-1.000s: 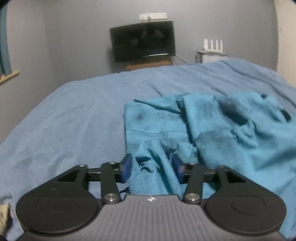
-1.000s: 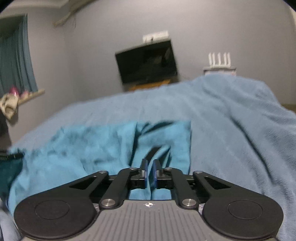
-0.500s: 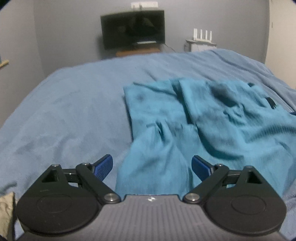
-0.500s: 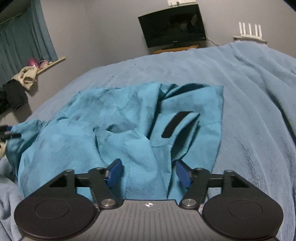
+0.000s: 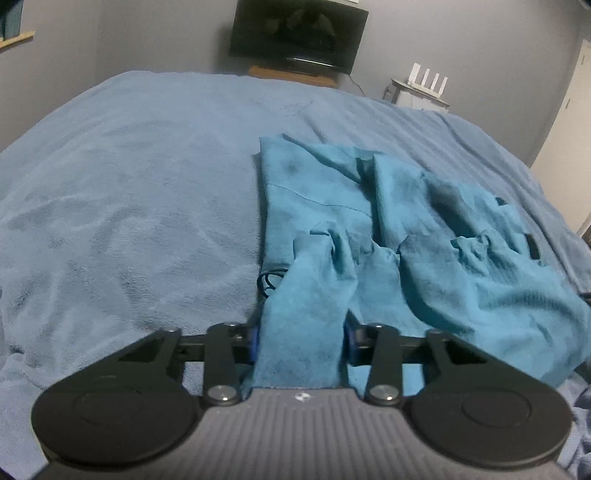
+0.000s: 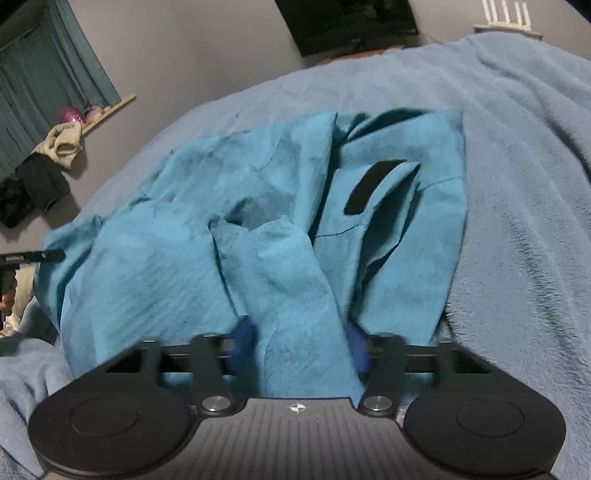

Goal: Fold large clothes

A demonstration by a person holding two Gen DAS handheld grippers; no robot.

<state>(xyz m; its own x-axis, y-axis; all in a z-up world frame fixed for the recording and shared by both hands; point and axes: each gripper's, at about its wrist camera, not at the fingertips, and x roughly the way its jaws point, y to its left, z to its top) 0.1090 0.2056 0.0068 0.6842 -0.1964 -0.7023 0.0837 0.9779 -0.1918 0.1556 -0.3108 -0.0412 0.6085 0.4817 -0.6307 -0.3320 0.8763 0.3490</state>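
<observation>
A large teal garment [image 5: 369, 229] lies crumpled on a blue blanket, with a black patch [image 6: 365, 188] on it and a thin black cord [image 5: 267, 282] at its left edge. In the left wrist view my left gripper [image 5: 301, 341] has a band of the teal cloth between its blue fingers, which stand partly apart. In the right wrist view the garment [image 6: 207, 206] spreads ahead, and my right gripper [image 6: 299, 345] has a fold of it between its blue fingers, also partly apart.
The blue blanket [image 5: 129, 206] covers the whole bed. A dark TV [image 5: 297, 35] hangs on the far wall, a white router [image 5: 424, 79] beside it. Clothes [image 6: 55, 147] and a curtain [image 6: 48, 74] are at the left wall.
Both grippers opened wide half a second ago and have now narrowed around folds of the teal garment. Both have moved in close over the cloth.
</observation>
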